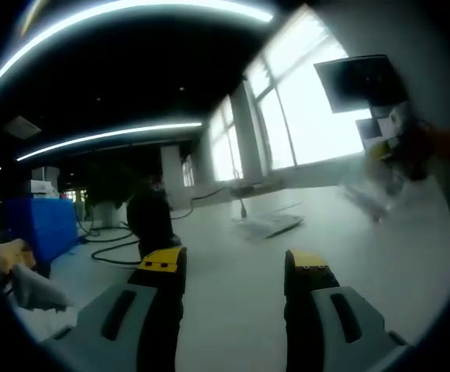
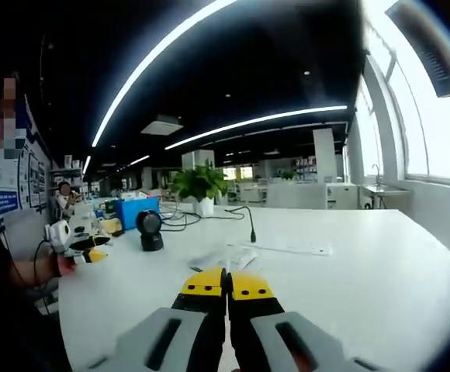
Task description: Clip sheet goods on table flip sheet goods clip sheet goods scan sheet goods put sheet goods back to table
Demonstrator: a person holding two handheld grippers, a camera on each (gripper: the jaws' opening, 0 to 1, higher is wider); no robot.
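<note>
Potted plant (image 2: 199, 184) and blue crate (image 2: 136, 211) at the table's far end — ceiling light strips (image 2: 256, 122), bright windows (image 2: 434, 132)

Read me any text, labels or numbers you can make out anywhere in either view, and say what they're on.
No text is readable in either view.
Wall posters at the left of the right gripper view: print too small and blurred.
Sheet goods on the table: any marking too small to read.
Sheet goods in the left gripper view: blurred, nothing legible.
Blue bin: no readable label.
Scanner: no readable marking.
</note>
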